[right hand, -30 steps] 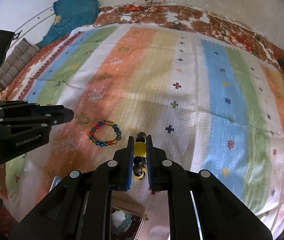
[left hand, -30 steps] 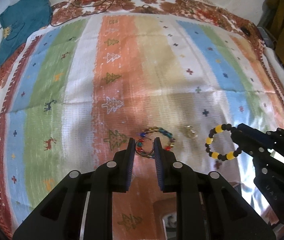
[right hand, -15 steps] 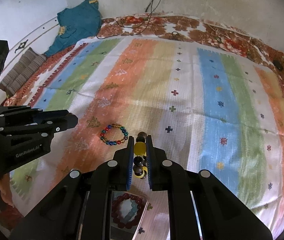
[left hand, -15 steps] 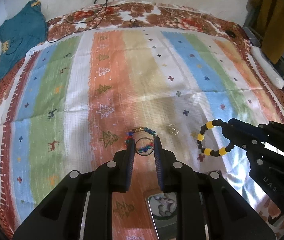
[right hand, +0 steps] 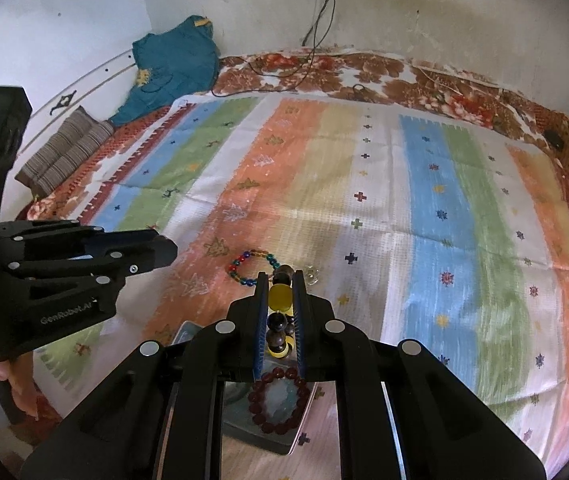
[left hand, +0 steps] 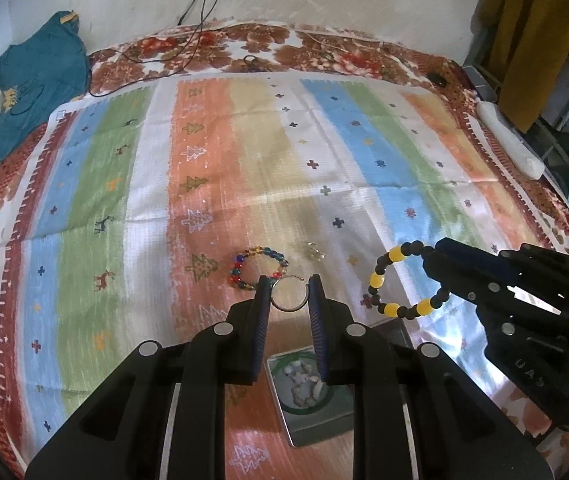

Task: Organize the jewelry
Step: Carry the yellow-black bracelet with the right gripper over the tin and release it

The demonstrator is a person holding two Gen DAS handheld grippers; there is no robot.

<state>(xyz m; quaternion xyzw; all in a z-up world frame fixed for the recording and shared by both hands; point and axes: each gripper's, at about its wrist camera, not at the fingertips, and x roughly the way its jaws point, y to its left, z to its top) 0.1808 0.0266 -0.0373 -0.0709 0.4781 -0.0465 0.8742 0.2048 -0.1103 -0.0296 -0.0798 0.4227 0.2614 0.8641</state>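
While both grippers hold pieces aloft over the striped woven cloth (left hand: 364, 168) on the bed, sorting looks part done. The left gripper (left hand: 289, 300), fingers parted ring-wide, pinches a thin metal hoop (left hand: 289, 295). The right gripper (right hand: 280, 312), fingers nearly closed, clamps a glossy black-and-yellow bead bracelet (left hand: 404, 278). A dark red bead bracelet (right hand: 278, 400) already sits in the shiny tray (right hand: 284, 440); a multicoloured glass-bead bracelet (left hand: 256, 268) and small gold trinket (left hand: 315, 251) lie unsorted.

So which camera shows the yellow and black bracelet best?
The left wrist view: the whole yellow and black bracelet hangs as a loop from the right gripper. The right wrist view shows only a few beads between its fingers.
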